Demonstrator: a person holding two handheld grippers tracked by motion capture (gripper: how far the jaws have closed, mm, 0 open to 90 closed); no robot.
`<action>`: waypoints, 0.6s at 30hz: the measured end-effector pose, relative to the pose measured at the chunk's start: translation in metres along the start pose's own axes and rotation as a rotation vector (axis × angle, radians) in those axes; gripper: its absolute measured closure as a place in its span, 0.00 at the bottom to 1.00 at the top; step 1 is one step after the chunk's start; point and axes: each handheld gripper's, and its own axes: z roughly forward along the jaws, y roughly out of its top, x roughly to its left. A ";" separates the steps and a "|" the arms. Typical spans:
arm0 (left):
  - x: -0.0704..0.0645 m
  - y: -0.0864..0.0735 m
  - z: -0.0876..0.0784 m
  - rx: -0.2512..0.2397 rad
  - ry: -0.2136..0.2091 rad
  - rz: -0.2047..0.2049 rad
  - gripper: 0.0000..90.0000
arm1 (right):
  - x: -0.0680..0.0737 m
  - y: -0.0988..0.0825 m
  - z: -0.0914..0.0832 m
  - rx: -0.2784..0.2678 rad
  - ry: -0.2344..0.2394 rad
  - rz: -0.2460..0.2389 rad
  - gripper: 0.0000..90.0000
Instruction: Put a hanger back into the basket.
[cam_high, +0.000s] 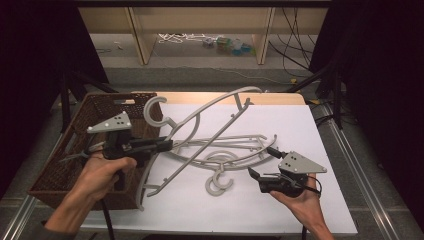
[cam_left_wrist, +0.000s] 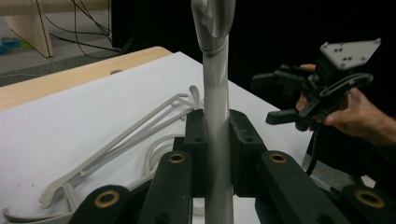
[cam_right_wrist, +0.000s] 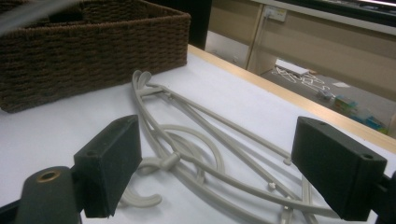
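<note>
My left gripper (cam_high: 166, 145) is shut on the neck of a grey plastic hanger (cam_high: 210, 112), which it holds lifted and tilted above the table. The hanger's hook (cam_high: 154, 111) curls over the basket's corner. In the left gripper view the neck (cam_left_wrist: 217, 93) runs straight up between the closed jaws of my left gripper (cam_left_wrist: 217, 128). Two or more other grey hangers (cam_high: 227, 149) lie tangled flat on the white table top (cam_high: 285, 120). My right gripper (cam_high: 263, 163) stands open at the table's right front, just right of them. The lying hangers (cam_right_wrist: 196, 154) show between its spread jaws.
A brown wicker basket (cam_high: 75, 145) stands at the table's left edge, under my left hand; it also appears as the basket (cam_right_wrist: 84, 42) beyond the hangers. A wooden strip (cam_high: 200, 97) borders the far edge. Cables and shelving lie on the floor beyond.
</note>
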 end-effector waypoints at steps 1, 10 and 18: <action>0.000 0.000 0.000 0.000 0.000 0.000 0.89 | 0.000 0.000 0.000 0.000 0.000 0.000 0.19; 0.013 0.033 -0.048 -0.027 0.120 0.032 0.89 | 0.002 -0.005 0.001 0.006 0.020 -0.007 0.19; 0.058 0.035 -0.073 -0.031 0.290 0.009 0.88 | 0.003 -0.009 0.001 0.022 0.027 -0.004 0.19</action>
